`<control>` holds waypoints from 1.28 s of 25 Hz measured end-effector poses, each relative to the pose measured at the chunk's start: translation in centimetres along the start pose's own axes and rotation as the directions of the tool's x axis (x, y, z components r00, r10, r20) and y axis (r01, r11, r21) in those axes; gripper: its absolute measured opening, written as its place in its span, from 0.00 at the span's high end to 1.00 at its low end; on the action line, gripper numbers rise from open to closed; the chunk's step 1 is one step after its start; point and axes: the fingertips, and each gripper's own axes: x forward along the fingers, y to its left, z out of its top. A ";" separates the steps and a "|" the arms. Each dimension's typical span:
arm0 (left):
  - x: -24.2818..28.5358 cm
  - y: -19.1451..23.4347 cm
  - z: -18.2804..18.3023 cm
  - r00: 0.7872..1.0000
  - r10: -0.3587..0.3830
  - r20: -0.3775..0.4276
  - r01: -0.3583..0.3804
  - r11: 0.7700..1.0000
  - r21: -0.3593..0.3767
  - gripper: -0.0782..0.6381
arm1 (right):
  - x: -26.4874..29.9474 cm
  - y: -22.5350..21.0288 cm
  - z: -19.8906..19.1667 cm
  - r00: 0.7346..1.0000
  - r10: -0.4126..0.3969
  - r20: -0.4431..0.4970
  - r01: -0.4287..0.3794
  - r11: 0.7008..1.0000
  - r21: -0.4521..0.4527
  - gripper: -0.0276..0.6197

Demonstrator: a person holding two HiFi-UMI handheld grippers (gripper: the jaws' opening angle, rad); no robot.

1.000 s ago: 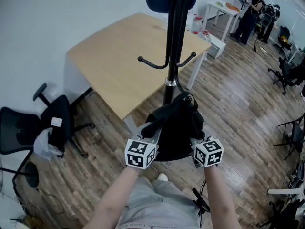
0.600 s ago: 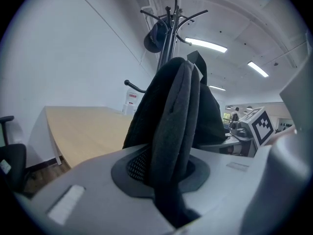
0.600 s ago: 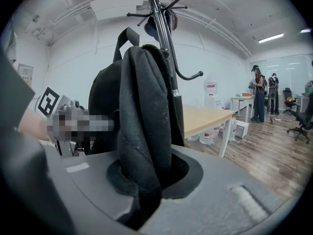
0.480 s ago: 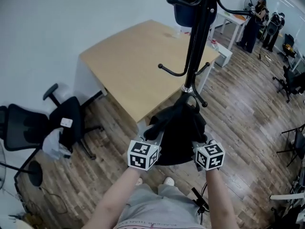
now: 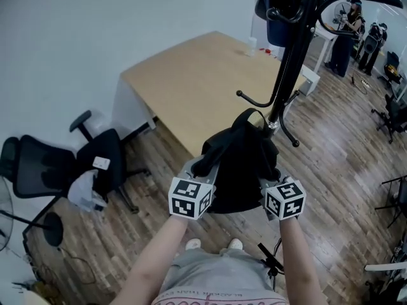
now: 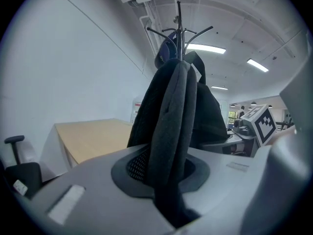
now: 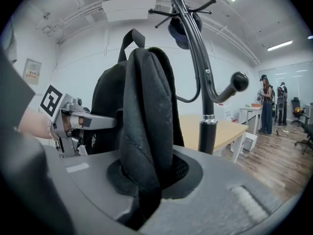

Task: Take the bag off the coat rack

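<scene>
Gripping the black bag [image 5: 238,164] from either side, the left gripper [image 5: 205,168] and right gripper [image 5: 264,184] each pinch a fabric fold in nearly closed jaws; the bag hangs between them, against the coat rack [image 5: 289,62] pole.

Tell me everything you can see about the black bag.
The bag is a black, soft fabric backpack with stitched seams and a carry loop on top. It is upright in the air, the left tool and the right tool each pinching a fold of its fabric. It sits beside the coat rack pole; the loop looks free of it.
</scene>
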 end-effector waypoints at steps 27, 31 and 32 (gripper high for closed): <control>-8.1 10.7 5.0 0.991 0.130 0.027 -0.132 0.990 0.058 0.78 | 6.3 10.6 8.1 0.993 0.116 0.033 -0.111 0.988 -0.106 0.89; -8.5 11.4 5.2 0.989 0.144 0.033 -0.146 0.988 0.057 0.78 | 6.8 11.1 8.7 0.992 0.119 0.037 -0.113 0.986 -0.121 0.89; -8.4 11.5 5.3 0.989 0.146 0.033 -0.148 0.987 0.056 0.78 | 6.9 11.0 8.8 0.993 0.116 0.037 -0.110 0.986 -0.122 0.89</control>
